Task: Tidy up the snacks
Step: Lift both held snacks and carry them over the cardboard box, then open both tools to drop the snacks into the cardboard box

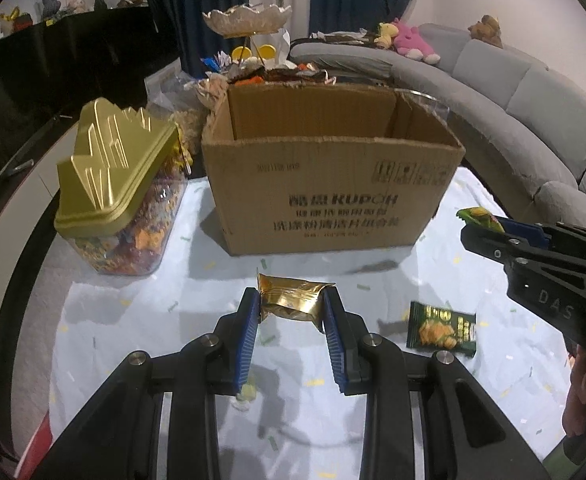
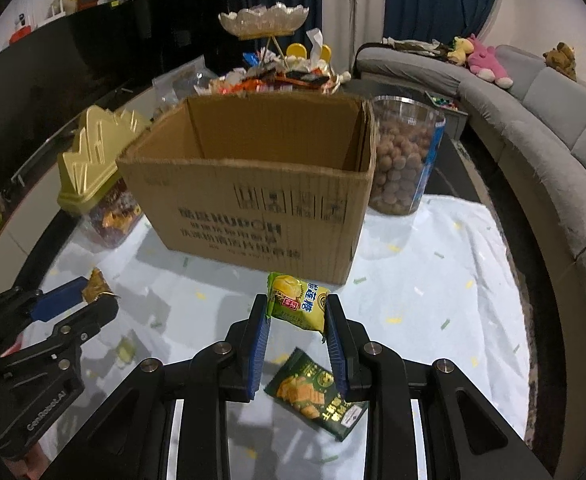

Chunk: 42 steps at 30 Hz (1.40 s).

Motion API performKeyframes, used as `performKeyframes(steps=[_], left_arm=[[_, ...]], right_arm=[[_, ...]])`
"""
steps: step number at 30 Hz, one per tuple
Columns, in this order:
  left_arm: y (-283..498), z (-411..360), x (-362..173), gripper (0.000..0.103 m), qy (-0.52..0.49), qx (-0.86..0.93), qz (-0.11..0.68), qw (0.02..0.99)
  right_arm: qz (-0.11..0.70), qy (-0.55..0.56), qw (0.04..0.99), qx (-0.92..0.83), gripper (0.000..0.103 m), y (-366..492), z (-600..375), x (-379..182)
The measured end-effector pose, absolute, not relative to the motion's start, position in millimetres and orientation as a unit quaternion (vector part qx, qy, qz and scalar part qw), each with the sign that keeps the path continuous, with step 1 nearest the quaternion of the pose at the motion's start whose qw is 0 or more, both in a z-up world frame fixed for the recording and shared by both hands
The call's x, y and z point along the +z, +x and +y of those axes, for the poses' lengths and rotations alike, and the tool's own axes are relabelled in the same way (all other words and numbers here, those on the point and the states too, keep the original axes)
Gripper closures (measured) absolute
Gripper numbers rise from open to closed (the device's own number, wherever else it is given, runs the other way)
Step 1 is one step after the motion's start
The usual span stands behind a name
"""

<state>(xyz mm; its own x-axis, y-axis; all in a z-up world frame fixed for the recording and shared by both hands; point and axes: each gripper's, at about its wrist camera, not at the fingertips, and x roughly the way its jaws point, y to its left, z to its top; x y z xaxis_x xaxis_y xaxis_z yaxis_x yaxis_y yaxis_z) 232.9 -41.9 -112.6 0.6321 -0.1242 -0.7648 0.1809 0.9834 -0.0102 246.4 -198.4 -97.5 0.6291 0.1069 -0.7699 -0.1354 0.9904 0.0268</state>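
Jaws of the left gripper [image 1: 291, 304] clench a gold snack packet [image 1: 291, 298]; the right gripper [image 2: 297, 310] clenches a yellow-green durian candy packet [image 2: 297, 300]. Below the right jaws lies a dark green snack packet [image 2: 316, 394]; beyond both stands the open cardboard box [image 2: 253, 200].

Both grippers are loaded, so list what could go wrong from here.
1. The left gripper pinches the crinkled gold packet only at its fingertips; it may slip out.
2. The right gripper holds the yellow-green packet tilted; it could catch the cardboard box rim.
3. The dark green packet could be forgotten.
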Motion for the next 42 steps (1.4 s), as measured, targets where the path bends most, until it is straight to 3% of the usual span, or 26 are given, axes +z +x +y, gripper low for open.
performKeyframes(steps=[22, 42], left_arm=[[313.6, -38.6, -43.2, 0.071, 0.027, -0.085, 0.373, 0.924], [361.1, -42.8, -56.4, 0.070, 0.040, -0.086, 0.388, 0.917]], right_arm=[[0.363, -0.029, 0.929, 0.067, 0.074, 300.0, -185.7, -22.8], [0.371, -0.042, 0.925, 0.075, 0.074, 345.9, -174.8, -29.9]])
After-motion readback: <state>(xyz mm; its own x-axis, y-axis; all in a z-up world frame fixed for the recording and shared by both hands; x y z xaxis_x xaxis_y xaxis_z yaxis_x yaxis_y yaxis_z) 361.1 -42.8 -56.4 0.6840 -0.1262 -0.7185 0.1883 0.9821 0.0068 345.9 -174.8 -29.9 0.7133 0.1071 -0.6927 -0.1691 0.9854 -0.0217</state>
